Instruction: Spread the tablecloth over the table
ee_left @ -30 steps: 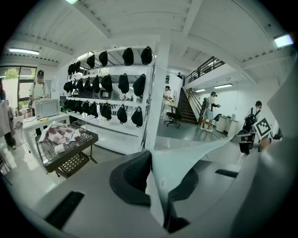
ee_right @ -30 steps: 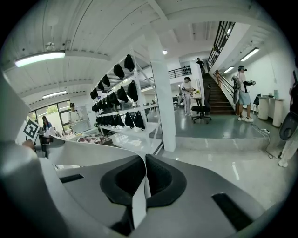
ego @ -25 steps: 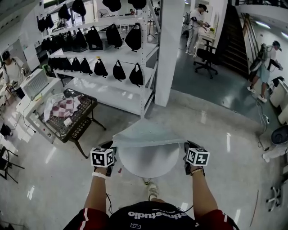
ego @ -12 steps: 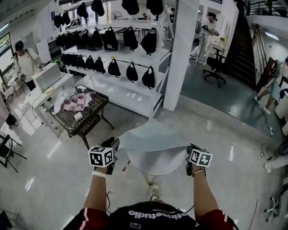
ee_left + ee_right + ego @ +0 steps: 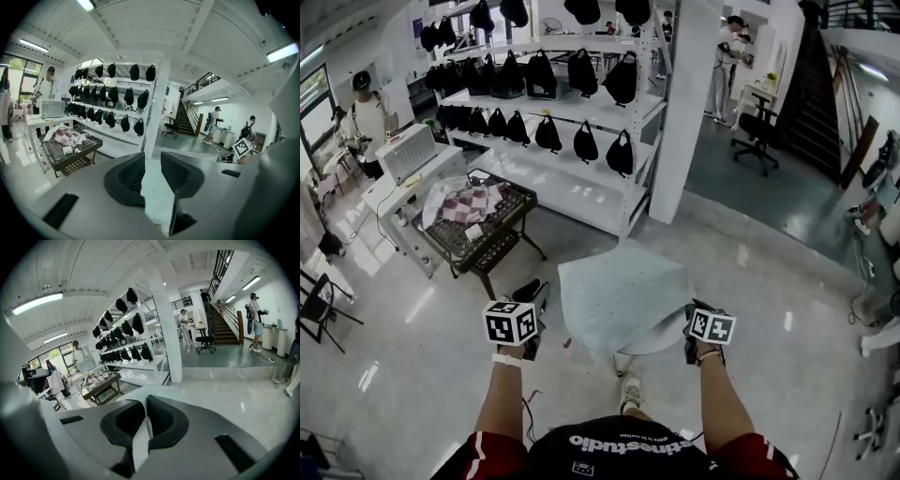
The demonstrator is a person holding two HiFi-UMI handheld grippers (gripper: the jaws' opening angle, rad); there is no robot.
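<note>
A pale blue-grey tablecloth (image 5: pixel 623 291) lies crumpled over a small round white table (image 5: pixel 654 343) in front of me. My right gripper (image 5: pixel 690 317) is shut on the cloth's near right corner. In the right gripper view a white strip of cloth (image 5: pixel 140 446) is pinched between the dark pads of that gripper (image 5: pixel 146 401). My left gripper (image 5: pixel 536 293) hangs to the left of the cloth, apart from it. In the left gripper view its jaws (image 5: pixel 152 159) stand wide with a gap, closing slightly, and nothing is held between them.
A black wire cart (image 5: pixel 492 246) with a checkered cloth stands at the left. Behind it are white shelves (image 5: pixel 572 183) of black bags and a white pillar (image 5: pixel 680 112). People stand at the far left and back. My shoe (image 5: pixel 628 392) is under the table.
The cloth was stretched between both grippers. The left gripper has opened, let its corner go and drawn away to the left. The cloth now sags, held only at the right.
</note>
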